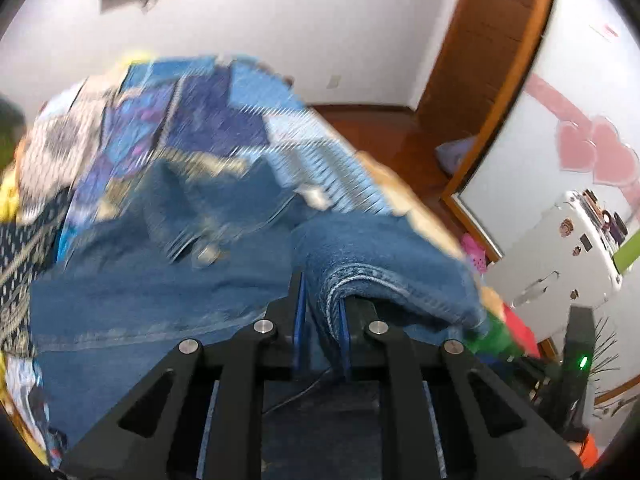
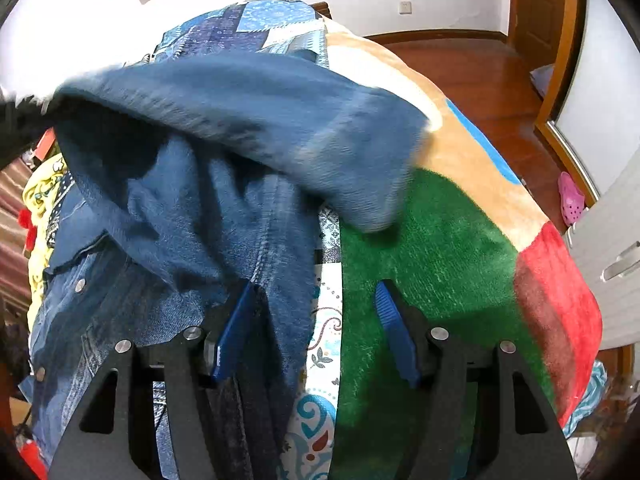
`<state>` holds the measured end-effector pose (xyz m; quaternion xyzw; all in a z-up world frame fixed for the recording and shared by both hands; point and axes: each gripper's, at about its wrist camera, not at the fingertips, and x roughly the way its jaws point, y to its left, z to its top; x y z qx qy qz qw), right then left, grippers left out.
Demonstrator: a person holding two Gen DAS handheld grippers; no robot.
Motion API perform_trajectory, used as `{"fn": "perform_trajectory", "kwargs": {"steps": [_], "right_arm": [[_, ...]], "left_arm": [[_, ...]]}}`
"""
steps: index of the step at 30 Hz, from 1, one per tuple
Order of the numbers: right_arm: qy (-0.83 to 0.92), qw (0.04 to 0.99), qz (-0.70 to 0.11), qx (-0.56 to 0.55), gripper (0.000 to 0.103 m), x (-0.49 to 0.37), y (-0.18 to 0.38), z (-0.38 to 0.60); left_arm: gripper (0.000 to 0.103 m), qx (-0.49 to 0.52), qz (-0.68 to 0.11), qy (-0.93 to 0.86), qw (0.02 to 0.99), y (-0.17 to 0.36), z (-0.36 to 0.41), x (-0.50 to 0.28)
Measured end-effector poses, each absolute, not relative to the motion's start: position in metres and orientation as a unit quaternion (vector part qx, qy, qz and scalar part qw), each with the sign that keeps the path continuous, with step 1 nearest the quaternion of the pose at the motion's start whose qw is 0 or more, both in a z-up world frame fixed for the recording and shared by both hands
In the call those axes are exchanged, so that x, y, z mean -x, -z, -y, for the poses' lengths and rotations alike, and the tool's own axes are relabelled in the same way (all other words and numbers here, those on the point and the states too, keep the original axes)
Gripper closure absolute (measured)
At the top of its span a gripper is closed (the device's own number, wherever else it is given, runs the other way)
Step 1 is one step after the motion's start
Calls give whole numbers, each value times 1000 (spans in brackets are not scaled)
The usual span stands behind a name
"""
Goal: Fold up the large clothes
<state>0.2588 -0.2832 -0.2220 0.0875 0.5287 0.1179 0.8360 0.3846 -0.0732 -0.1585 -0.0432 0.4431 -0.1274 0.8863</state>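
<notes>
A blue denim jacket (image 1: 140, 280) lies on a bed, its snap buttons showing at the left of the right wrist view (image 2: 120, 272). My left gripper (image 1: 322, 312) is shut on a folded hem of the jacket's sleeve (image 1: 380, 256) and holds it lifted. The same sleeve (image 2: 260, 120) hangs across the upper half of the right wrist view, blurred. My right gripper (image 2: 316, 308) is open, its blue pads (image 2: 390, 312) wide apart, with the jacket's edge (image 2: 280, 300) lying between them, not clamped.
The bed carries a blue patchwork cover (image 1: 224, 120) and a tan, green and red blanket (image 2: 432, 264). Other clothes lie at the left (image 1: 24, 208). A wooden floor (image 2: 472, 72), a wooden door frame (image 1: 480, 60) and a white cabinet (image 1: 560, 248) are to the right.
</notes>
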Motion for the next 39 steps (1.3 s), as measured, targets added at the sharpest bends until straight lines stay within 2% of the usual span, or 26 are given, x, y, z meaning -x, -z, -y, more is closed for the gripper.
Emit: {"fn": "perform_trajectory", "kwargs": {"steps": [3,4,8,9,13,17,18,20,22,25,30,33,34,36,38,39], "right_arm": [[-116,837,-529,-85,43,-259,223,280],[-115,838,-528,-81,43,-258,223,280],[-114,837,-529,-78,42,-258,224,277],[-113,837,-529,-77,42,-258,224,277],[-112,835,-532,-78,42,-260,222,277],[-110,830,-538,-95,42,-264,216,281],[-108,832,-535,-98,42,-264,212,283],[-104,841,-521,-103,39,-263,201,286],[-97,850,-508,-104,39,-262,191,290],[-95,857,-494,-114,39,-259,180,298],[-88,861,-487,-119,39,-256,175,304],[-87,858,-493,-114,39,-256,179,305],[-85,856,-497,-111,39,-257,182,305],[-84,853,-504,-109,39,-260,186,305],[-84,848,-511,-111,39,-263,191,306],[-85,845,-515,-114,39,-265,193,305]], "left_arm": [[88,47,-470,100,876,180,45,-370],[82,53,-480,93,871,190,36,-364],[50,68,-502,56,861,220,10,-335],[48,59,-507,51,859,226,10,-329],[47,2,-511,63,858,223,25,-315],[45,-67,-489,101,864,197,51,-313],[43,-76,-481,110,866,190,59,-313],[32,-93,-465,132,870,179,76,-317],[30,-116,-454,149,871,174,93,-323],[30,-151,-456,181,858,181,124,-336],[30,-212,-481,195,828,221,165,-359],[35,-219,-482,192,826,235,175,-370],[41,-211,-479,193,830,234,176,-374],[55,-195,-475,194,836,229,179,-378],[87,-173,-468,195,844,219,176,-386],[94,-160,-467,196,847,215,173,-390]]}}
